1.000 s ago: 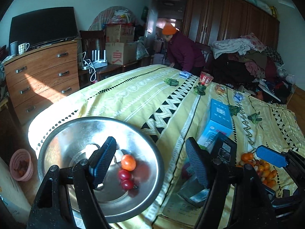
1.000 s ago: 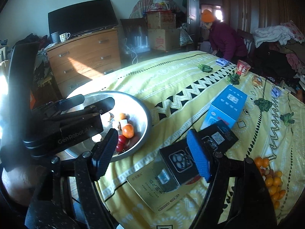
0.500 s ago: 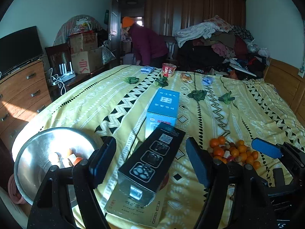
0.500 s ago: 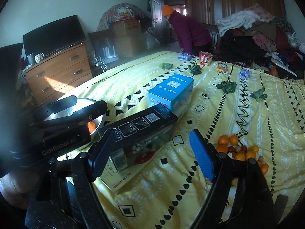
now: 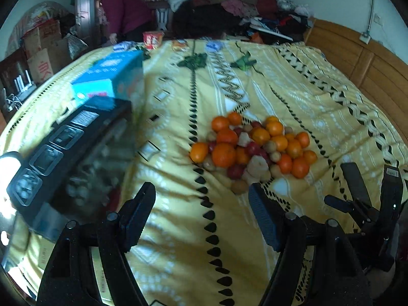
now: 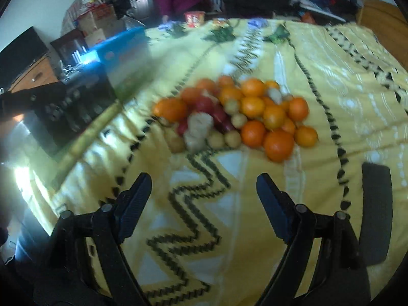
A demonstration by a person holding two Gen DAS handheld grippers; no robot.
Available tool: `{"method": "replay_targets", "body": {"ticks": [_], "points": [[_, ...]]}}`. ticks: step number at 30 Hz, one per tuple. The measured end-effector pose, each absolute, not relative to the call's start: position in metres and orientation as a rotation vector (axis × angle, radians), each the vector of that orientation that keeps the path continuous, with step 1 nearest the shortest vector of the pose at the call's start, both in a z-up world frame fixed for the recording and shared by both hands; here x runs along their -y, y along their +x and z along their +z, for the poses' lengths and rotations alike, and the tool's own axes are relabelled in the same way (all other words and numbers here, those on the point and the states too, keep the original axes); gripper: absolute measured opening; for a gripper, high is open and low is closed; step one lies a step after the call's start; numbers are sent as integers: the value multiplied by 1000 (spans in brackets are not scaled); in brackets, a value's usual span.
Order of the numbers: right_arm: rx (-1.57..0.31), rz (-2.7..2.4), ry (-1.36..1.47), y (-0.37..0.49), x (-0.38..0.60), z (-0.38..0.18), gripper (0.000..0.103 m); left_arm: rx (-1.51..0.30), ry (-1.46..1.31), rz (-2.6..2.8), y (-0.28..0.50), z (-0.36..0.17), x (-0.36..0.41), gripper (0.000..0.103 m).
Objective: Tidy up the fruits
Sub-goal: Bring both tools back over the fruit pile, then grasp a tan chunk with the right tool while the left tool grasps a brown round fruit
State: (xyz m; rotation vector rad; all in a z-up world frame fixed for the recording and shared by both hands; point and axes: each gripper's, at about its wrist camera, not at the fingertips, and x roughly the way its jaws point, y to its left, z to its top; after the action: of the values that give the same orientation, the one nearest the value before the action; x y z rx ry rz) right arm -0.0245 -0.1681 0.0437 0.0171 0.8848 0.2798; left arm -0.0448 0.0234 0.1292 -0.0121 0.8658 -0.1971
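A heap of fruit (image 5: 251, 148) lies on the yellow patterned bedspread (image 5: 293, 97): several oranges, small red fruits, pale brown round ones and white chunks. It also shows in the right wrist view (image 6: 237, 117), blurred. My left gripper (image 5: 202, 210) is open and empty, just short of the heap. My right gripper (image 6: 202, 193) is open and empty, a little before the heap; it also appears at the right of the left wrist view (image 5: 357, 199). The steel bowl shows only as a bright sliver (image 5: 10, 158) at the far left.
A long black box (image 5: 68, 148) lies on a flat yellow packet to the left of the heap, with a blue box (image 5: 112, 74) behind it. Green leafy bits (image 5: 193, 61) and small packets lie farther back. A person in purple (image 5: 122, 12) bends at the far bed edge.
Both grippers have swung right, from the steel bowl to the fruit heap, and moved closer to it. Both stay open and empty. The bowl has almost left view.
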Motion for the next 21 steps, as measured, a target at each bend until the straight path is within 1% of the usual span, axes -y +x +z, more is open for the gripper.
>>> {"method": "replay_targets", "body": {"ticks": [2, 3, 4, 6, 9, 14, 15, 17, 19, 20, 21], "points": [[-904, 251, 38, -23, 185, 30, 85, -906, -10, -263, -38, 109, -7, 74], [-907, 245, 56, -22, 193, 25, 85, -917, -5, -291, -34, 101, 1, 69], [-906, 244, 72, -21, 198, 23, 85, -928, 4, -320, -30, 93, 9, 66], [-895, 250, 95, -22, 203, 23, 84, -951, 26, -357, -19, 77, 19, 52], [-885, 260, 112, -24, 206, 22, 84, -984, 41, -384, -2, 56, 29, 39], [-865, 292, 143, -24, 212, 24, 84, -994, 76, -432, 13, 38, 43, 38], [-855, 305, 154, -23, 213, 26, 83, -993, 87, -417, 15, 34, 44, 38], [-839, 333, 179, -23, 215, 31, 77, -996, 63, -402, 19, 27, 40, 37], [-825, 365, 198, -21, 213, 37, 69, -1004, 45, -393, 21, 20, 37, 27], [-821, 381, 200, -18, 211, 39, 67, -995, 42, -389, 20, 20, 35, 23], [-818, 398, 197, -14, 206, 42, 65, -990, 32, -394, 19, 21, 33, 23]]}}
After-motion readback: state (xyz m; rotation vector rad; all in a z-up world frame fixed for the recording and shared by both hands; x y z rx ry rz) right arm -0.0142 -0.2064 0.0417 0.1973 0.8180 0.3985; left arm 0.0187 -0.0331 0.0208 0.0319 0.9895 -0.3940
